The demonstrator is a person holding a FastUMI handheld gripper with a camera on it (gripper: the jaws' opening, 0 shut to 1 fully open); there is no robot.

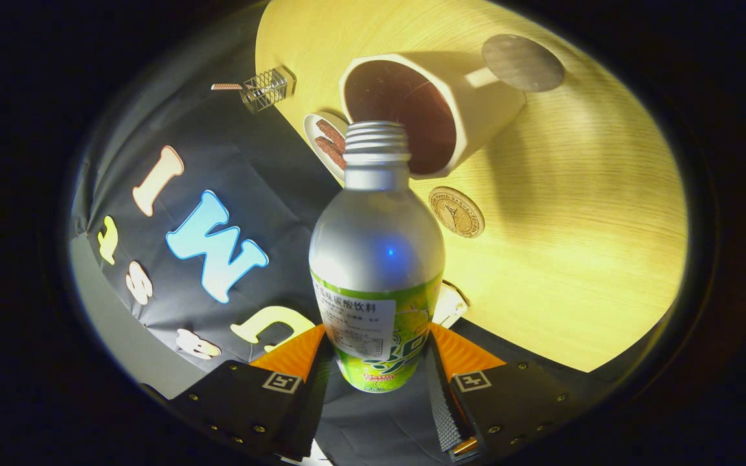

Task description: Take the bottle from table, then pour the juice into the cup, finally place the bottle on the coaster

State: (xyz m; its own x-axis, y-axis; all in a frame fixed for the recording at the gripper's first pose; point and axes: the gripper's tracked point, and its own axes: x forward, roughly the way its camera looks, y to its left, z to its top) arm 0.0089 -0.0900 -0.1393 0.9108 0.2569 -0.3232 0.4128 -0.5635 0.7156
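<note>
The bottle (376, 259) is clamped at its labelled lower body by the hand-held gripper (376, 362), both fingers pressed on its sides, at lower centre of the frame. It is held tipped, cap off, with the threaded mouth aimed at the cup (438, 107) at upper centre, judged as the pouring stance. The dark round coaster (523, 62) lies just beyond the cup, upper right. A gold disc (456, 211) rests on the desk (593, 246) near the neck, and a small wire rack (266, 87) sits upper left; nothing blocks the pour.
</note>
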